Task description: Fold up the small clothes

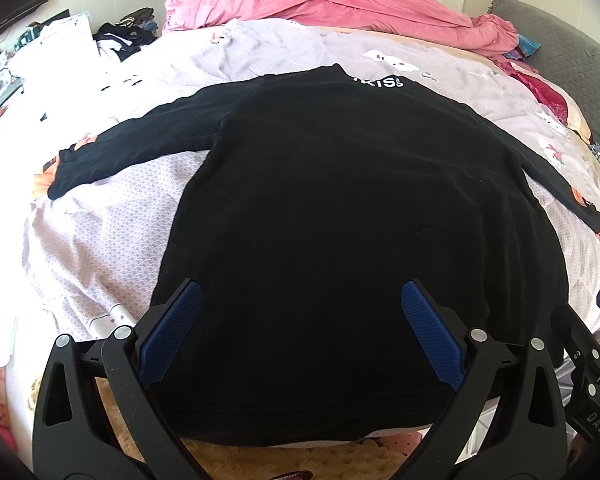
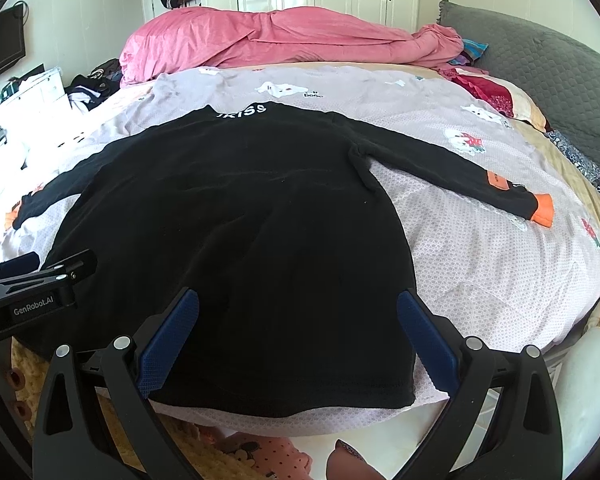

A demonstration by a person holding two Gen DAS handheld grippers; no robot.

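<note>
A black long-sleeved top (image 1: 340, 208) lies flat on the bed with both sleeves spread out, white lettering at the collar and orange cuffs; it also shows in the right wrist view (image 2: 236, 232). My left gripper (image 1: 300, 300) is open and empty, hovering over the hem's left part. My right gripper (image 2: 298, 312) is open and empty over the hem's right part, near its right corner (image 2: 408, 396). The left gripper shows at the left edge of the right wrist view (image 2: 32, 280).
The top lies on a lilac patterned bedsheet (image 2: 480, 248). A pink duvet (image 2: 268, 36) is bunched at the far side, a grey pillow (image 2: 540, 76) at the right. Piled clothes and a white cabinet (image 1: 60, 36) stand at the far left. White wardrobes stand behind the bed.
</note>
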